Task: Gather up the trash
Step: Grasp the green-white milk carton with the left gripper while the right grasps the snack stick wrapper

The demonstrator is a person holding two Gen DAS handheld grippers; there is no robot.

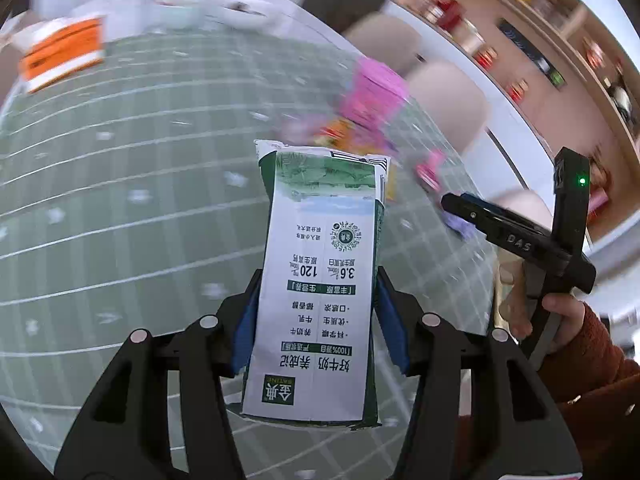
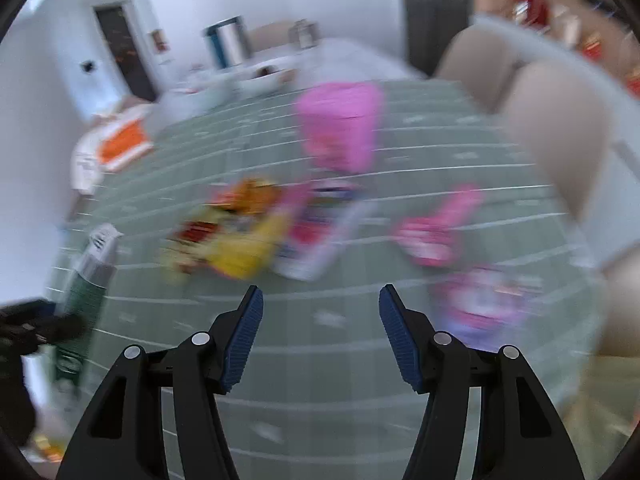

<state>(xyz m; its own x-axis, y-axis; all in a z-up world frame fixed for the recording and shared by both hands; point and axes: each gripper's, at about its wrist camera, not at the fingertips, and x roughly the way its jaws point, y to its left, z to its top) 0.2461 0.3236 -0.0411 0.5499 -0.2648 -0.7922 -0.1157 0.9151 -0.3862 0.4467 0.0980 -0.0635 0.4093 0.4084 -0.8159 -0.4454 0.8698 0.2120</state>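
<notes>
Green grid-patterned tablecloth (image 2: 420, 160) covers table beneath and ahead of both tongs. Beige chairs (image 1: 448, 96) right of tongs, at table edge. Wooden shelving (image 1: 560, 40) beyond chairs, far right. White walls and dark doorway (image 2: 120, 52) far ahead, left.

Left hand-held gripper (image 1: 316, 316): your blue pads are clamped on both sides of the milk carton (image 1: 320, 292), which stands upright between them.
Right hand-held gripper (image 2: 320, 332): your jaws stand wide apart with nothing between the pads.
Right hand (image 1: 560, 316): at 3 o'clock in the left wrist view, wrapped round the handle, red sleeve at the wrist.
</notes>
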